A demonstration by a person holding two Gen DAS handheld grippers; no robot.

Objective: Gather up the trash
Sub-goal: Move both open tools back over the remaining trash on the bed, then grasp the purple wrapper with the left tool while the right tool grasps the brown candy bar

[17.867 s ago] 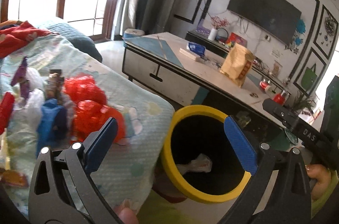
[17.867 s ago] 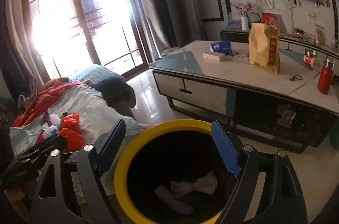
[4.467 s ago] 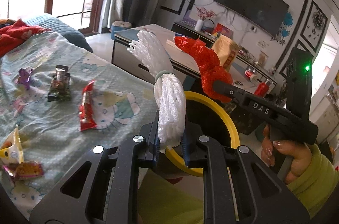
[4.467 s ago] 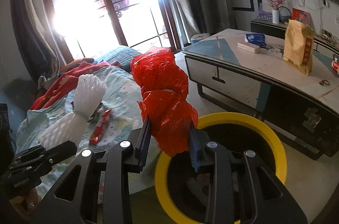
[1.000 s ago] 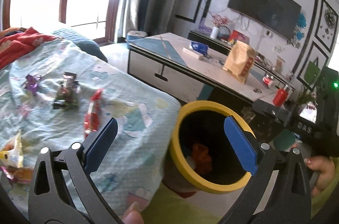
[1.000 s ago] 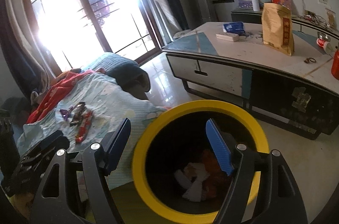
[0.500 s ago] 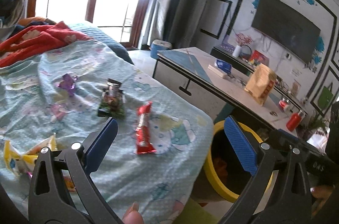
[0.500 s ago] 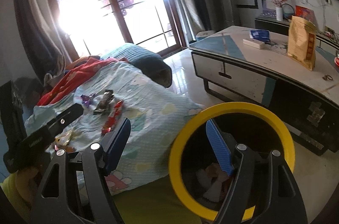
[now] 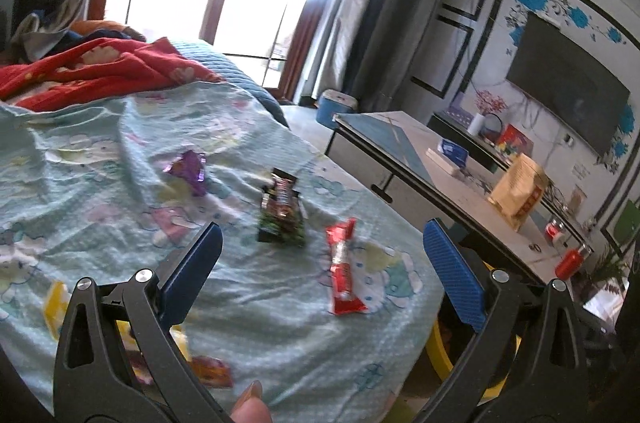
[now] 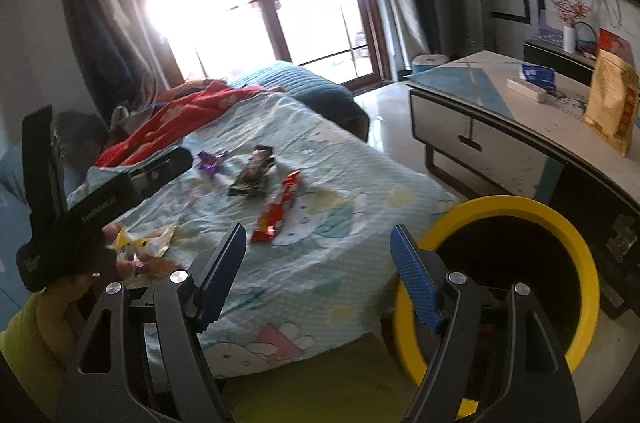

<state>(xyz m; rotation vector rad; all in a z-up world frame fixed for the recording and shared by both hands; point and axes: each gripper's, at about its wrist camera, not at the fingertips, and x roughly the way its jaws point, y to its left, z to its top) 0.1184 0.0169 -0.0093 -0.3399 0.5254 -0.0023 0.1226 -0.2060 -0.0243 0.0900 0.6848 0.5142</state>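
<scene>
A: From the left wrist, which step is this?

B: Reaching for more litter, I judge. The left gripper [image 9: 320,263] hangs with jaws spread and empty over the blanket [image 9: 120,151], where the red wrapper [image 9: 342,273], dark wrapper [image 9: 280,209] and purple wrapper [image 9: 188,169] lie. Next it should lower and close on one. The yellow wrappers [image 9: 56,303] are partly hidden behind the fingers.

A: And the right wrist?

B: The right gripper [image 10: 316,271] is also released and empty, with the yellow-rimmed bin [image 10: 520,211] just beside the blanket. The bin's contents are too dark to make out.
</scene>
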